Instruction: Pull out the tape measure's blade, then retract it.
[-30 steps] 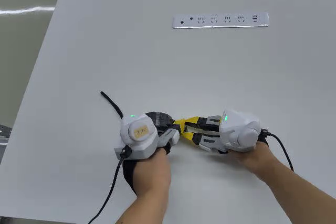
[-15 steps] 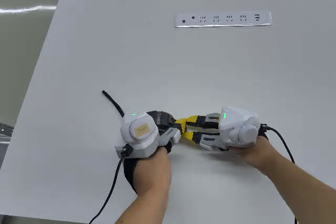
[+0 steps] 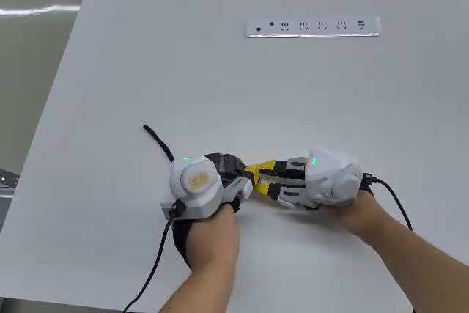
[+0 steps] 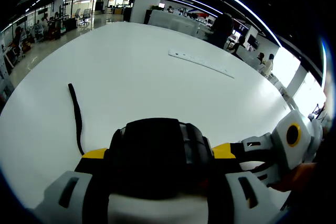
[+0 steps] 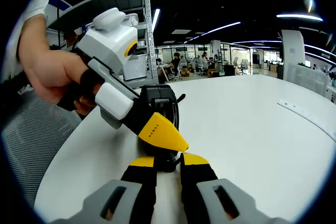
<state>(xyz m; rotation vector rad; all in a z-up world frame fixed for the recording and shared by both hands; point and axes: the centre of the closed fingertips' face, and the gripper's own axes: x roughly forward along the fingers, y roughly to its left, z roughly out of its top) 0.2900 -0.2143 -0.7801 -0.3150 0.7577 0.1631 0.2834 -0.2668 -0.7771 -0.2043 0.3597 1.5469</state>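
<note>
In the head view the tape measure sits low on the white table, its black case clamped in the left gripper. The right gripper points at it from the other side, its yellow tips almost touching the case. No blade shows drawn out, so the pull looks not yet begun. A black strap trails off behind the case, and a power strip lies well apart at the far side. In the left gripper view the case sits between the jaws, which are closed on its sides, with the right gripper close at the right. If that hold is off-centre, a firm pull could twist the case or drag it out of the jaws. In the right gripper view the right gripper has its jaws nearly together with a thin slit between them, just below the case. Whether the blade's end tab is caught in that slit I cannot tell. A shallow pinch there would probably slip off, and the two sets of tips are crowded enough to knock together. Later, letting the drawn blade go free could make it whip back.
</note>
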